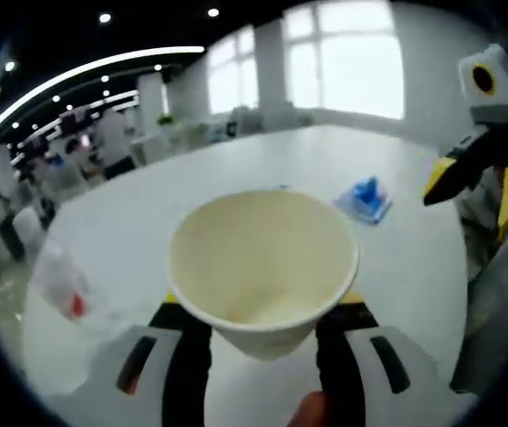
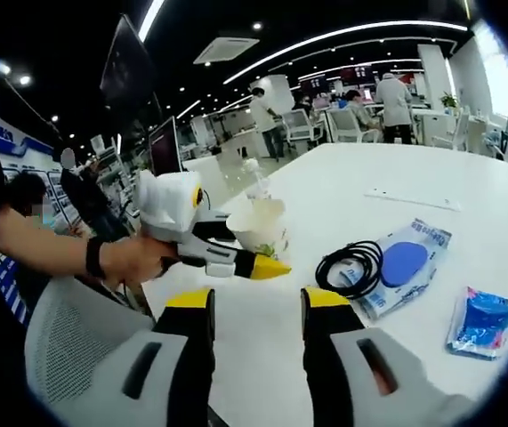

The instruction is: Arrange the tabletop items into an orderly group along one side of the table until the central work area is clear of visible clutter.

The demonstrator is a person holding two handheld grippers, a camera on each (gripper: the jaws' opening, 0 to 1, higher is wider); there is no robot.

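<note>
My left gripper (image 1: 262,304) is shut on a cream paper cup (image 1: 262,262), gripping its lower wall from both sides; the cup stands upright and looks empty. In the right gripper view the same cup (image 2: 261,227) hangs over the table's near-left edge in the left gripper (image 2: 255,256), which a person's hand holds. My right gripper (image 2: 255,307) is open over the table's near edge, with nothing between its yellow tips. It shows at the right of the left gripper view as the right gripper (image 1: 478,191). On the white table (image 2: 431,178) lie a blue packet (image 2: 480,320), a black cable coil (image 2: 350,263) and a clear pouch with a blue disc (image 2: 407,262).
A clear plastic bottle (image 1: 62,285) stands near the table's left edge, seen behind the cup as the bottle (image 2: 254,178). The blue packet (image 1: 366,199) lies beyond the cup. A thin white strip (image 2: 409,197) lies farther back. A grey mesh chair (image 2: 76,338) is below the left edge.
</note>
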